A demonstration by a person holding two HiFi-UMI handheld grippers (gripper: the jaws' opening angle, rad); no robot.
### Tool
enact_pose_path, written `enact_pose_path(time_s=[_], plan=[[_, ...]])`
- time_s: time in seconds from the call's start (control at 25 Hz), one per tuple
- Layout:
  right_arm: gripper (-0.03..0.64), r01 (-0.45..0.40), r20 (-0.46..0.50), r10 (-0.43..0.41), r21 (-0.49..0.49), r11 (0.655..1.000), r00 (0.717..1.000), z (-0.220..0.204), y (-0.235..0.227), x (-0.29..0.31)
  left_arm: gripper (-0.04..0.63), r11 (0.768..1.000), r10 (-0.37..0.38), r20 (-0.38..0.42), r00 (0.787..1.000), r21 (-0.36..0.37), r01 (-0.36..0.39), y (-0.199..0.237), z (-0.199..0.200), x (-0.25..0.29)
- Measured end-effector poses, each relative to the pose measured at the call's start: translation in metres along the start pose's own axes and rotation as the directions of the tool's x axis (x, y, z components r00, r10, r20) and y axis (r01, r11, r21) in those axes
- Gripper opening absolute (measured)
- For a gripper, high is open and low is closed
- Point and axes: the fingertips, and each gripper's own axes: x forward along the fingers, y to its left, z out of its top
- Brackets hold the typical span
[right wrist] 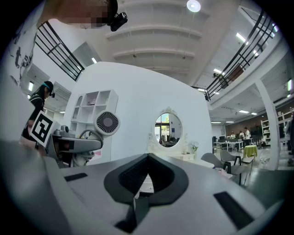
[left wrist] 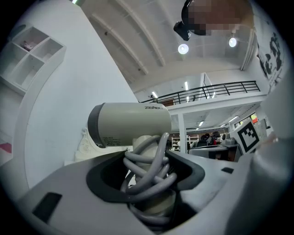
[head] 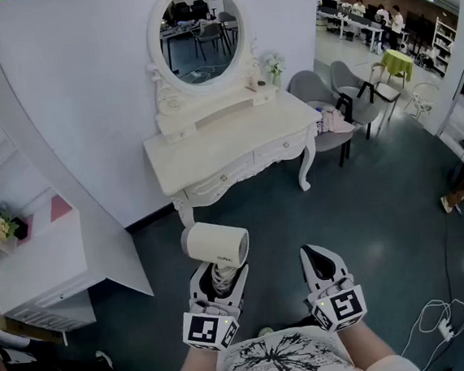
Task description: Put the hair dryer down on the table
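while the hair dryer (head: pixel 216 245) is clamped in the left hand-held gripper (head: pixel 218 278), the right hand-held gripper (head: pixel 319 260) closed empty, the worktop (head: pixel 227 136) must be approached.

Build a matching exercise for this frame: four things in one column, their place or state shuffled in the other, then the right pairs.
Things
1. hair dryer
2. right gripper
3. dressing table
4. grey chairs

Place or state
A. below the oval mirror
B. shut, holding nothing
C. standing to the right of the dressing table
D. held in the air, handle clamped in the left gripper

Pairs: 1-D, 2-B, 3-A, 4-C
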Motion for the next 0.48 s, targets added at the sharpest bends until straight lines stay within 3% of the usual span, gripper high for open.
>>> enact_pose_path(time_s=[0.48], plan=[[0.018, 0.015, -0.007, -0.015, 0.016, 1.0, 1.0, -0.002, -0.006, 0.012, 0.264, 1.0, 0.0, -0.002, 1.0, -0.031, 0.0, 0.012, -0.003, 0.01]])
